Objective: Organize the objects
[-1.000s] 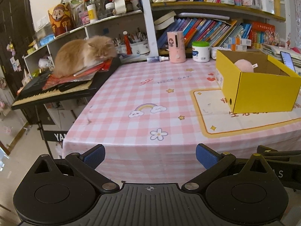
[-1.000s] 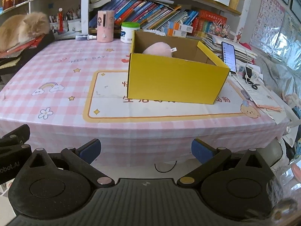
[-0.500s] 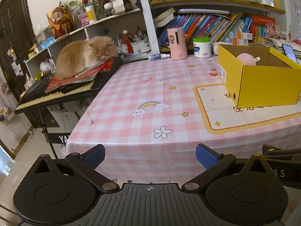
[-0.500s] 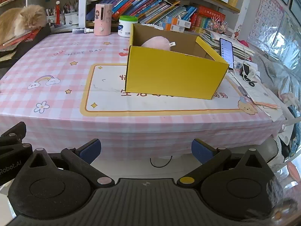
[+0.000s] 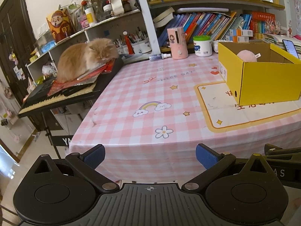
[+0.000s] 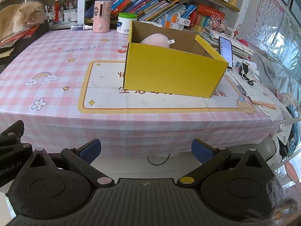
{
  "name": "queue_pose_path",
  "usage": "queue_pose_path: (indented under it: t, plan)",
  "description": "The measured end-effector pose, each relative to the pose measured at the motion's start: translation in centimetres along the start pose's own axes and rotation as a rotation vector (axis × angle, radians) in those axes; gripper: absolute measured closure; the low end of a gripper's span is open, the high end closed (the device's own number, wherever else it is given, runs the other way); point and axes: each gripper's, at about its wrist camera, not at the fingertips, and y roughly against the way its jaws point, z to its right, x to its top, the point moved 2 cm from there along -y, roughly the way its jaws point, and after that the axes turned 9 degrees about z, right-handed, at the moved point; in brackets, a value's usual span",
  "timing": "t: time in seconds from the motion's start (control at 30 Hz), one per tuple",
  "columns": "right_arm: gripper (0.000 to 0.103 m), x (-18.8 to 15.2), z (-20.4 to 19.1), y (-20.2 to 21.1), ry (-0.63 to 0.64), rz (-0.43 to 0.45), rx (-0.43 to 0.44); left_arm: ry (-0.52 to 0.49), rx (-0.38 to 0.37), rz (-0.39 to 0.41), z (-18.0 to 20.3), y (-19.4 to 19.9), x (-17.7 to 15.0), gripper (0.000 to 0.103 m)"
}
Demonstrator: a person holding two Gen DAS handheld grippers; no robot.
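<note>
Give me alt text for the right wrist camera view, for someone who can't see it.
An open yellow cardboard box holding a pink plush toy sits on a pink checked tablecloth. The open, empty right gripper hangs before the table's near edge. An orange cat lies far left, bookshelves behind.

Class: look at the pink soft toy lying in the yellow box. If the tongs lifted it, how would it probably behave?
The pink soft toy looks plush and rounded, so it would probably squash under a grip and weigh little. Its small tag suggests fabric, likely not slippery. Lying low in the yellow box, it seems unlikely to roll.
</note>
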Motion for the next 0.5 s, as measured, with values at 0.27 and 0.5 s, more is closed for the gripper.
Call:
queue_pose_path:
  t: [0.27, 0.5]
  plan:
    - [0.000, -0.12, -0.10, -0.07, 0.003, -0.004, -0.006, -0.002, 0.001, 0.001, 0.02, 0.01, 0.00, 0.000]
    - [0.000, -0.14, -0.15, -0.06, 0.005, -0.004, -0.010, 0.005, -0.008, 0.002, -0.09, 0.01, -0.22, 0.001]
